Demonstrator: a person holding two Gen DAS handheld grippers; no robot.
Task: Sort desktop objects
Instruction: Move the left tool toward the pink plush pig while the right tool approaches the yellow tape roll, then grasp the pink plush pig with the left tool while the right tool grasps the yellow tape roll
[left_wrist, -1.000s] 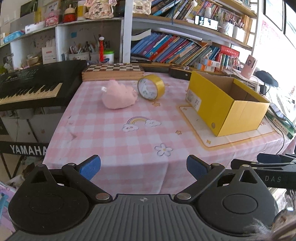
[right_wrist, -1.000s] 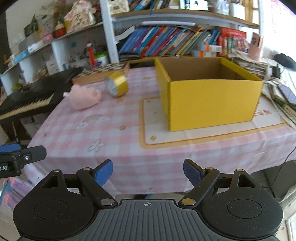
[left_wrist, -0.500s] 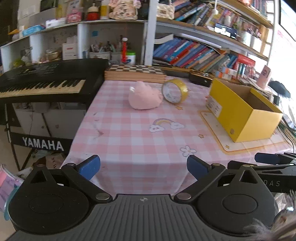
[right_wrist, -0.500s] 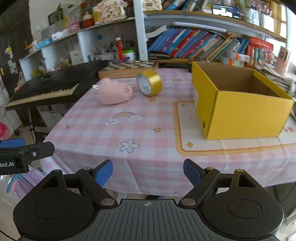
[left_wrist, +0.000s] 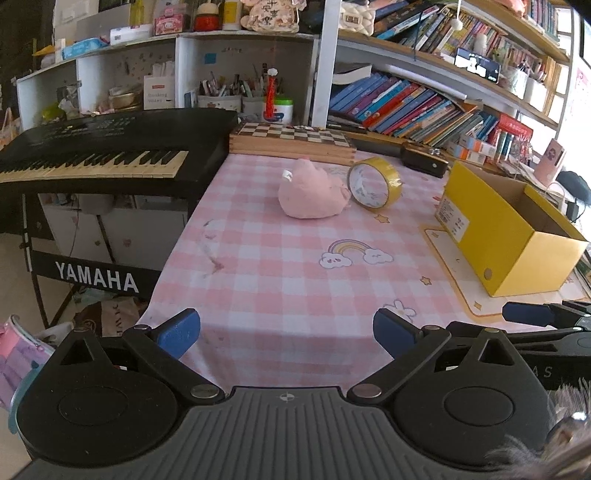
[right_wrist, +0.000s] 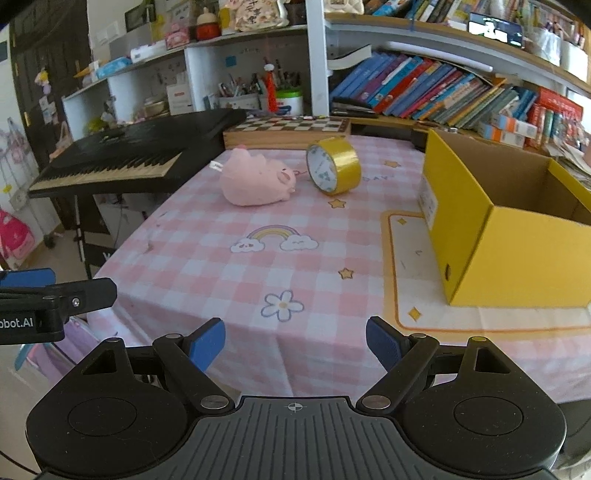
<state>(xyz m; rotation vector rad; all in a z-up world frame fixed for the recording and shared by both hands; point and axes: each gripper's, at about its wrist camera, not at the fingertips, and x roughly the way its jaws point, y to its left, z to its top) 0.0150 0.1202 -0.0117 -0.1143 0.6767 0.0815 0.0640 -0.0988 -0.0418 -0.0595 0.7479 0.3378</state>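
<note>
approach step, nothing sorted yet: left gripper (left_wrist: 283, 332) and right gripper (right_wrist: 294, 345) hang short of the table edge, jaws wide and empty, while the soft pink plush (right_wrist: 255, 182) and glossy yellow tape roll (right_wrist: 334, 166) lie mid-cloth beside the apparently empty cardboard box (right_wrist: 517, 254), so next comes a reach.
</note>
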